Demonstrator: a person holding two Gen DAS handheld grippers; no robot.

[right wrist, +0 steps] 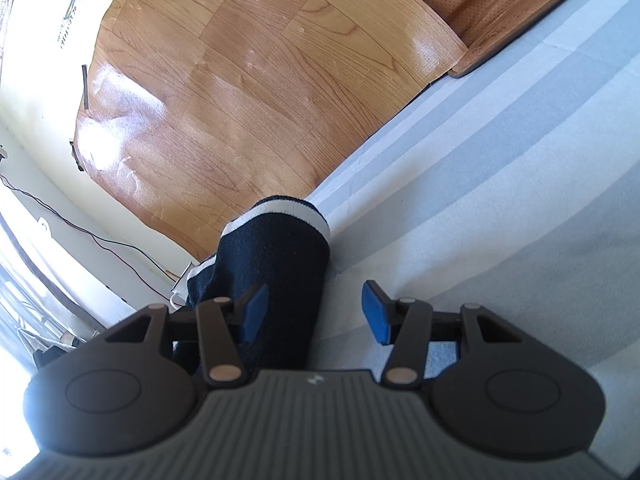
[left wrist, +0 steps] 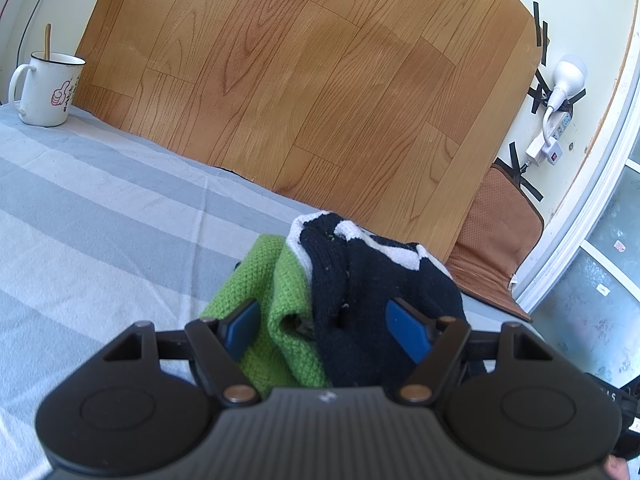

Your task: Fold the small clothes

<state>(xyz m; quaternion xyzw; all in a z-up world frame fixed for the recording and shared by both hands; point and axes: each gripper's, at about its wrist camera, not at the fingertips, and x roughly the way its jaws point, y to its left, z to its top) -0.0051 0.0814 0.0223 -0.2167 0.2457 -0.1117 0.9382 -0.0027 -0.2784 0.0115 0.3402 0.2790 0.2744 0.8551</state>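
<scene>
Two knits, green one (left wrist: 280, 304), navy one (left wrist: 380, 308), between spread left tongs (left wrist: 326, 332), right tongs (right wrist: 316, 312) spread too.

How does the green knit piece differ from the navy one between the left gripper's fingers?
The green knit piece is plain and one colour; the navy knit piece has white stripes. The green one lies lower, on the left; the navy one is heaped higher, on the right. Both are small, crumpled knits on the striped cloth.

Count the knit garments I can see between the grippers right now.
2: a green knit between the left fingers, a navy-and-white knit overlapping its right side and reaching the right gripper. More may be hidden.
</scene>
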